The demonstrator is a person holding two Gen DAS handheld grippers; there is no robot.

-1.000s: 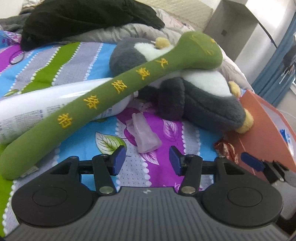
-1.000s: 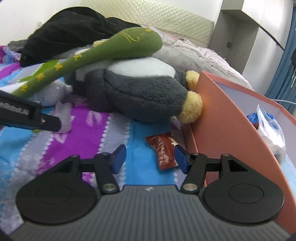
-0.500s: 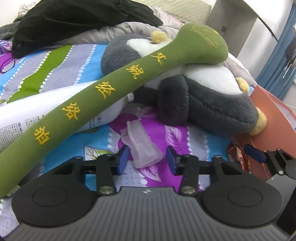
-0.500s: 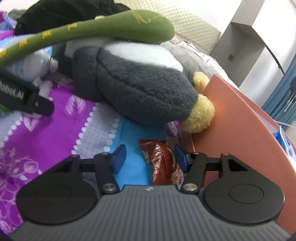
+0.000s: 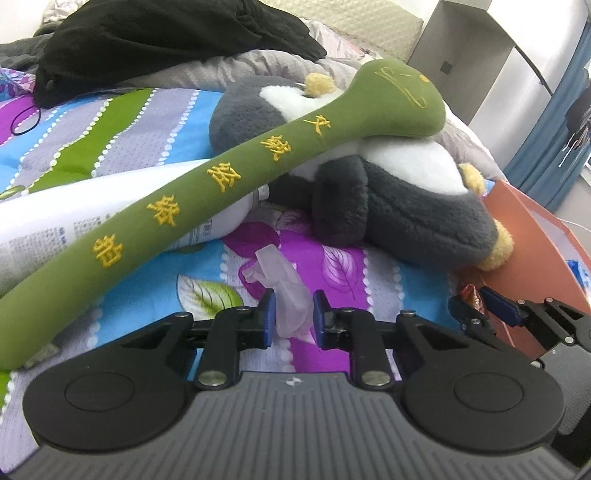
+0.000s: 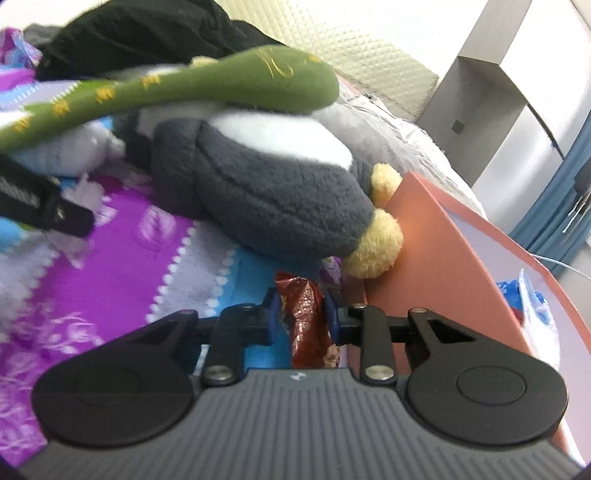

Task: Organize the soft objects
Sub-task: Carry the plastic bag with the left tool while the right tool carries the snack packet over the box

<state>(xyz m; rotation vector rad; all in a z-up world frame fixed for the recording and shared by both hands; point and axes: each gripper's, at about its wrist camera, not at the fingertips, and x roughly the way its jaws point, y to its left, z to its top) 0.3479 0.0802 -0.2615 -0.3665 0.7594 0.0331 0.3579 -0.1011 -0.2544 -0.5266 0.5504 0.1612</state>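
Observation:
A long green plush stick (image 5: 229, 177) with yellow characters lies across a grey and white plush penguin (image 5: 388, 195) on the patterned bedspread; both also show in the right wrist view, the stick (image 6: 229, 85) and the penguin (image 6: 266, 188). My left gripper (image 5: 290, 319) has its jaws closing around a crumpled clear plastic wrapper (image 5: 284, 288), with small gaps still on each side. My right gripper (image 6: 300, 314) has its jaws narrowed around a red-brown snack wrapper (image 6: 306, 317). The right gripper also shows in the left wrist view (image 5: 480, 306).
An orange box (image 6: 461, 251) stands at the right, holding a blue and clear packet (image 6: 532, 295). A white bottle (image 5: 92, 221) lies under the green stick. Black clothing (image 5: 166, 33) and a grey quilt (image 5: 258, 66) lie at the back.
Both grippers moved forward and narrowed their jaws: the left around the clear plastic wrapper, the right around the red-brown snack wrapper.

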